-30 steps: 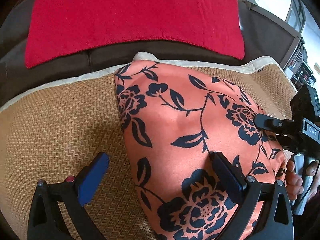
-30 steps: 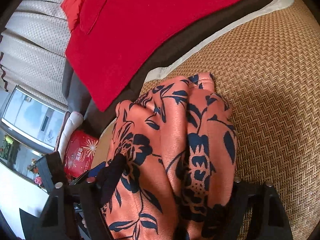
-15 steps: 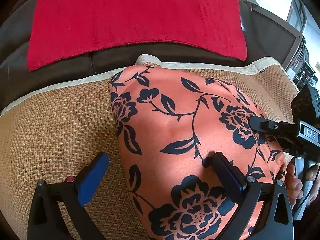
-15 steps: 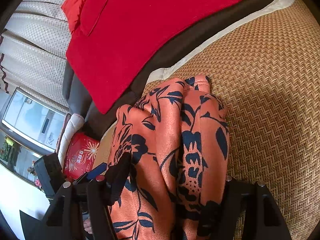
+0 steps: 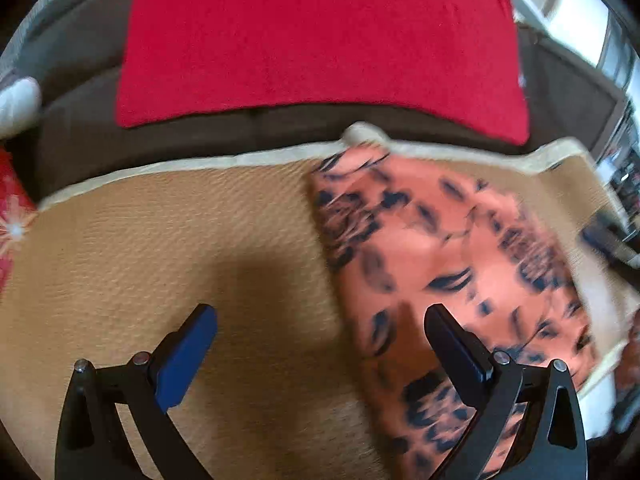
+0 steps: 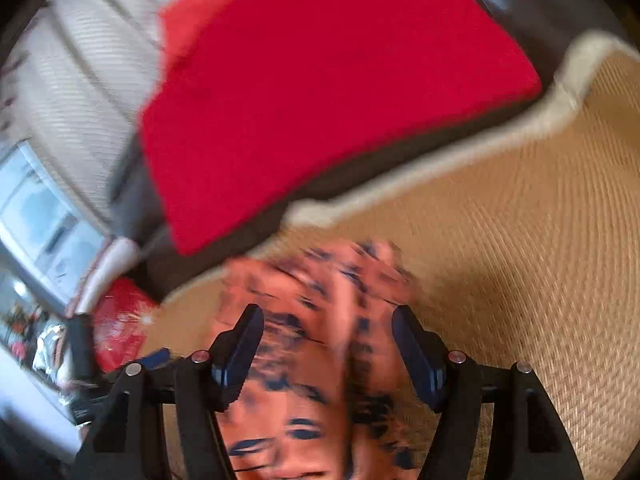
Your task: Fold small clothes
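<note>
An orange garment with dark flowers (image 5: pixel 440 256) lies folded on the woven mat (image 5: pixel 180 240), right of centre in the blurred left wrist view. My left gripper (image 5: pixel 320 328) hangs open above the mat; its black finger (image 5: pixel 452 344) is over the garment's near left part and its blue pad (image 5: pixel 192 348) over bare mat. In the right wrist view the same garment (image 6: pixel 320 312) runs lengthwise under my right gripper (image 6: pixel 328 340). Its jaws are closing, the cloth lies between them, and I see neither pad pressing on it. The right gripper shows as a dark blur (image 5: pixel 608 240).
A red cushion (image 5: pixel 320 40) leans on the dark sofa back (image 5: pixel 80 132) behind the mat's pale hem (image 5: pixel 200 160). A red package (image 6: pixel 120 320) sits past the mat's edge. Bare mat (image 6: pixel 520 240) spreads to the right in the right wrist view.
Both grippers have lifted away from the garment. The left one has moved left, so the cloth now lies to its right. The right jaws have narrowed.
</note>
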`<state>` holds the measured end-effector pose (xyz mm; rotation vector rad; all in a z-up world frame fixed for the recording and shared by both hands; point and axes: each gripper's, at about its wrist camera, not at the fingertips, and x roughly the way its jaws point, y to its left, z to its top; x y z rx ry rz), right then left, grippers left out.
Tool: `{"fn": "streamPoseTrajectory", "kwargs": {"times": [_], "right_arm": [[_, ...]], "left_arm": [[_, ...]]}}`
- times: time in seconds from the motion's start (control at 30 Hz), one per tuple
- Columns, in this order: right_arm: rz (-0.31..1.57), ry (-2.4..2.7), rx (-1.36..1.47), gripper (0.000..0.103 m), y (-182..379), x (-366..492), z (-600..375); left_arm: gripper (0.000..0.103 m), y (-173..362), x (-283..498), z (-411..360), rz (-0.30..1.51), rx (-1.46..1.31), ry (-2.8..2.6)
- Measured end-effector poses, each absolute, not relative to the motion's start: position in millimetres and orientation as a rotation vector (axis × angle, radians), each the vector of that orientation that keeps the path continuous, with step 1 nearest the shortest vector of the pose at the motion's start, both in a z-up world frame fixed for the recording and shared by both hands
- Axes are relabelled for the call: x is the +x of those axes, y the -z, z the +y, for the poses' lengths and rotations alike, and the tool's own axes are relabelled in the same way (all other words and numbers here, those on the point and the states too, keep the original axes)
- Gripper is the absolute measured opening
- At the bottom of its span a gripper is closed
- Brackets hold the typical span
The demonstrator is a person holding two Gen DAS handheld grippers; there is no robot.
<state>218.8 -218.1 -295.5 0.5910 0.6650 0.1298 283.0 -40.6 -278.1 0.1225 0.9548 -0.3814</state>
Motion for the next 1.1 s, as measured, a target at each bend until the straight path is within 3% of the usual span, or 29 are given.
{"fn": "streamPoseTrajectory", "kwargs": {"times": [0.03,0.1,0.27,0.5,0.67,0.93,1.1], "right_arm": [[0.649,-0.156,0.588,0.063,290.1,218.1,-211.8],[0.675,-0.209,0.563,0.035,287.7,224.1,-194.9],[0.95,-0.171,0.44,0.035,331.8,260.1,-162.9],[0.906,-0.179,0.461,0.036,291.5,296.8,-165.3],[1.149,-0.108,0.466,0.035,338.9,372.2,-150.6],[1.083,-0.246,0.473,0.038,297.3,402.3,-131.7],[1.202,-0.282,0.49,0.036,334.9,440.0,-92.2]], "left_arm": [[0.103,280.5,279.3,-41.1,0.967,0.135,0.376],[0.103,285.8,270.4,-45.4,0.983,0.168,0.383],[0.102,291.8,258.0,-62.5,0.957,0.274,0.363],[0.102,270.9,242.6,-53.2,0.931,0.225,0.444],[0.102,276.1,223.1,-64.2,0.953,0.292,0.498],[0.102,280.3,226.6,-52.4,0.946,0.281,0.499],[0.103,294.0,233.7,-53.2,0.981,0.295,0.492]]}}
